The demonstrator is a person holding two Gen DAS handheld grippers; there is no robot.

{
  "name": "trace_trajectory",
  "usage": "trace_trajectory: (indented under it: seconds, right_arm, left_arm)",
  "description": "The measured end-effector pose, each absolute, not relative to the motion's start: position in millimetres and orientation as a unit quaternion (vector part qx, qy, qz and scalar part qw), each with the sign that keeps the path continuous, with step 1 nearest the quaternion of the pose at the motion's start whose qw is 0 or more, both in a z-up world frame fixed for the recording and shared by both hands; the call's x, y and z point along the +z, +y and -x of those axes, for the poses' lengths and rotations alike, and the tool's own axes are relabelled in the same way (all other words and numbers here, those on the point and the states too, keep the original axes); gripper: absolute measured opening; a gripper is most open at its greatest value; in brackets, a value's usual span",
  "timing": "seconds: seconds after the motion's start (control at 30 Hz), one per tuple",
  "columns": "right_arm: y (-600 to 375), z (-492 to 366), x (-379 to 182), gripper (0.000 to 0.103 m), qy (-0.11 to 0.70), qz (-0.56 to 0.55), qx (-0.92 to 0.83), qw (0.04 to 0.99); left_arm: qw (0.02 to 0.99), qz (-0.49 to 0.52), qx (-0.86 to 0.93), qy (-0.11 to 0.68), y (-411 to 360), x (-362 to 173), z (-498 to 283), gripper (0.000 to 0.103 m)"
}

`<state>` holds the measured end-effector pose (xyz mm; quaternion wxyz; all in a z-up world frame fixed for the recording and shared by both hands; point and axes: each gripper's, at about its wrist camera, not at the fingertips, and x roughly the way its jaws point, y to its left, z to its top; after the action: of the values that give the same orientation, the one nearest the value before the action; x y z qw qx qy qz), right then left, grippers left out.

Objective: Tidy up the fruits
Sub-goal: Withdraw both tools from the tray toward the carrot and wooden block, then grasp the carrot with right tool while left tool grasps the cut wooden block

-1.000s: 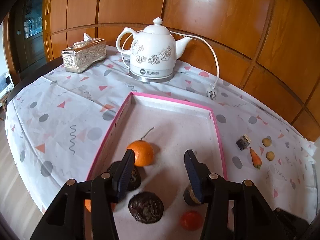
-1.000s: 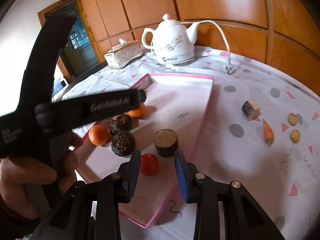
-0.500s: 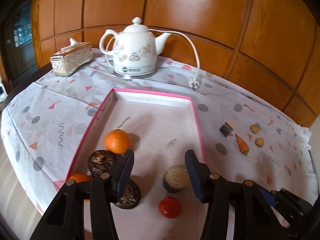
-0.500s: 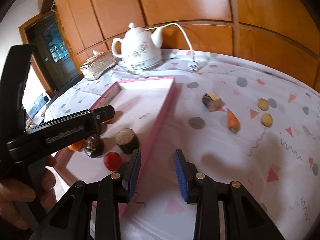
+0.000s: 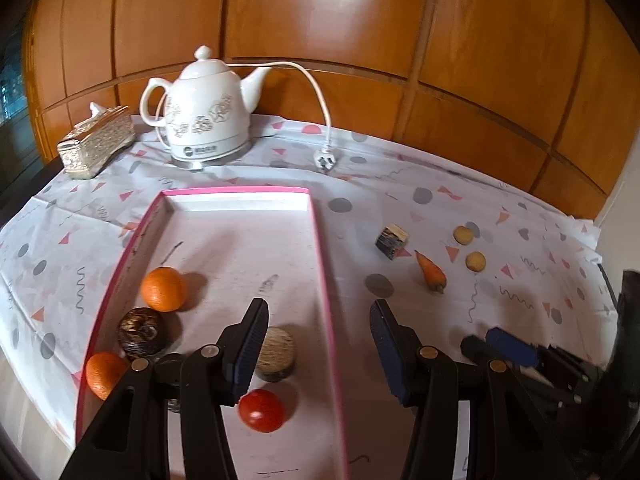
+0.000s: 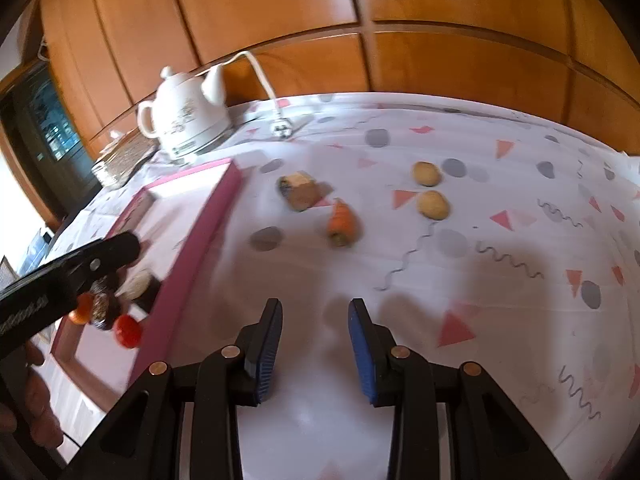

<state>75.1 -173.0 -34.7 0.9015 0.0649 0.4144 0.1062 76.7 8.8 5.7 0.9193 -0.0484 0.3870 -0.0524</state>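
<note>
Wall panelling [image 5: 320, 12]: glossy varnished wood. Kettle [image 5: 206, 120]: smooth glazed ceramic in front of the panelling. Tablecloth [image 6: 480, 280]: matt printed cloth under the kettle. Tissue box [image 5: 96, 146] beside the kettle: embossed metallic finish.

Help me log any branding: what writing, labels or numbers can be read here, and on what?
White floral ceramic kettle: a dark label on its base, too small and blurred to read.
Black left gripper: pale lettering on its arm, cut off and blurred, unreadable.
No other writing shows.
</note>
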Motion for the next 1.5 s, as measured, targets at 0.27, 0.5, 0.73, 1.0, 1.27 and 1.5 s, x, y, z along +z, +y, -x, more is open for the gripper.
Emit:
trace_trajectory:
  seconds: [0.27,0.5,0.73,1.0,1.27,1.5]
  right_arm:
    - [-188,-105,-41,0.034,0.420,-0.081,0.105,0.898]
    - [-172,-137,-46,0.034,0.422,-0.056,0.108,0.898]
    - [-158,-159,-57,0.028,0.429,-0.019,0.091,0.898]
    - [-170,-152,-59,0.022,0.428,-0.019,0.077,0.900]
    - [-201,-131,-57,0.022,0.435,-0.042,0.060,0.897]
    - [-212,-123,-60,0.022,0.441,-0.043,0.050,0.895]
  left_arm:
    - [0.916,0.040,-0.068,0.394,-6,-1,-82,0.054]
    - [0.912,0.045,-0.070,0.401,-5,-6,-89,0.054]
    - [0.911,0.050,-0.071,0.403,-4,-6,-95,0.054]
    - [0.913,0.048,-0.073,0.399,-12,-4,-98,0.054]
    - [0.903,0.054,-0.090,0.418,-29,-8,-106,0.054]
    - [0.896,0.053,-0.099,0.429,-49,-11,-126,0.054]
